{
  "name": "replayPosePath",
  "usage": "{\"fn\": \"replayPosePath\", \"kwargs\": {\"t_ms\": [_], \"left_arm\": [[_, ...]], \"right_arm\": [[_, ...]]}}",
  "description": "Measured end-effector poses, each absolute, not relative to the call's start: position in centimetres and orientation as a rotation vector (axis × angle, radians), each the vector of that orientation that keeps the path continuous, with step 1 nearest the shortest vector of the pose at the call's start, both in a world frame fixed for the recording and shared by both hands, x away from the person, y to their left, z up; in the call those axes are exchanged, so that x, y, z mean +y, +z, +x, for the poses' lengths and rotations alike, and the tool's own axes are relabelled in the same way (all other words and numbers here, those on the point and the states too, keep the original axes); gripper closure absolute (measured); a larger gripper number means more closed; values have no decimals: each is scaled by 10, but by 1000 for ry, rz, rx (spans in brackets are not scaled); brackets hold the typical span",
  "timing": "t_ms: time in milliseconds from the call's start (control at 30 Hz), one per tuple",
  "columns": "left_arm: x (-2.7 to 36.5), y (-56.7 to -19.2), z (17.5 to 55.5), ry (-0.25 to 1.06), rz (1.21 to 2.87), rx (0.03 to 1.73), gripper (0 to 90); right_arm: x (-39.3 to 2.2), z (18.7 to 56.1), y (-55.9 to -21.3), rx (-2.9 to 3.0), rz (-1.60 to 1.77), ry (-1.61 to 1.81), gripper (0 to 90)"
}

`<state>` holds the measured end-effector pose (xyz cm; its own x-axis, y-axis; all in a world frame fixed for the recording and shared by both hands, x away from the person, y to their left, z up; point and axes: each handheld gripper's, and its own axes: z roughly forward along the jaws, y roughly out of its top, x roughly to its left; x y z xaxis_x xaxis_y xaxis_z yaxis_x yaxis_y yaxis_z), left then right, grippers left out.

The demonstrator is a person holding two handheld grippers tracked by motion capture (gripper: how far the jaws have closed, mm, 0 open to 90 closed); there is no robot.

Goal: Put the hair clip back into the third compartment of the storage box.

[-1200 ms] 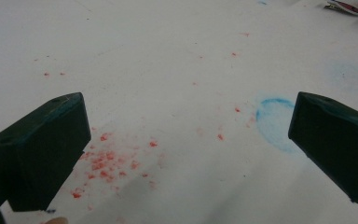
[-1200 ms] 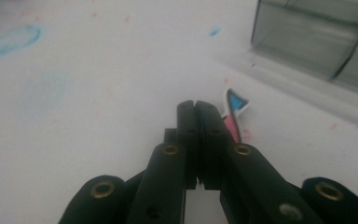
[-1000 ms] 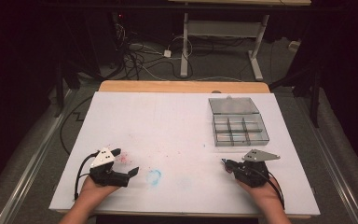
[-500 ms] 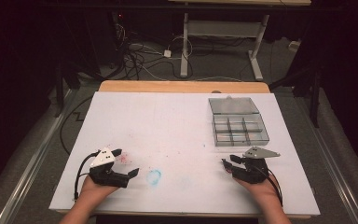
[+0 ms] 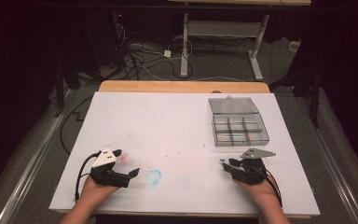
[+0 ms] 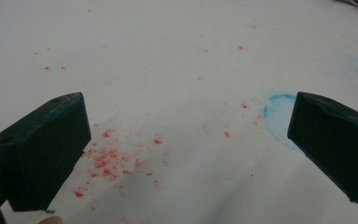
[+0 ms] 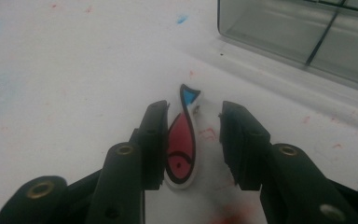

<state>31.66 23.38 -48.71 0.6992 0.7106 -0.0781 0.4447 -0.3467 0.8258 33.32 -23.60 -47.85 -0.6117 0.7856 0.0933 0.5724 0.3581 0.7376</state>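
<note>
- Two grippers lie low over one white table (image 5: 177, 121), each held by one hand.
- The left gripper (image 5: 127, 163) is at the near left; its two jaws stand wide apart and hold nothing. In the left gripper view a patch of red specks (image 6: 107, 161) lies between them.
- One blue ring mark (image 5: 154, 177) is just right of it; in the left gripper view the jaw hides part of it.
- The right gripper (image 7: 193, 140) is at the near right, jaws parted. One small fish-shaped piece (image 7: 182, 140), red with a blue tail, lies between them; it touches the left jaw and is free of the other.
- One clear compartment box (image 5: 238, 125) stands beyond, its lid open. I count six compartments; the contents are hard to make out.
</note>
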Motion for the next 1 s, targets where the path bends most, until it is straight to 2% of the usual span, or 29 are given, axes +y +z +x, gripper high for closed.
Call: {"fn": "replayPosePath", "kwargs": {"t_ms": [800, 1000], "left_arm": [[232, -487, 316, 365, 2008, 867, 0], [232, -487, 316, 364, 2009, 865, 0]], "right_arm": [[-233, 331, -479, 2400, 1148, 1118, 792], [-230, 328, -477, 2413, 1120, 1120, 859]]}}
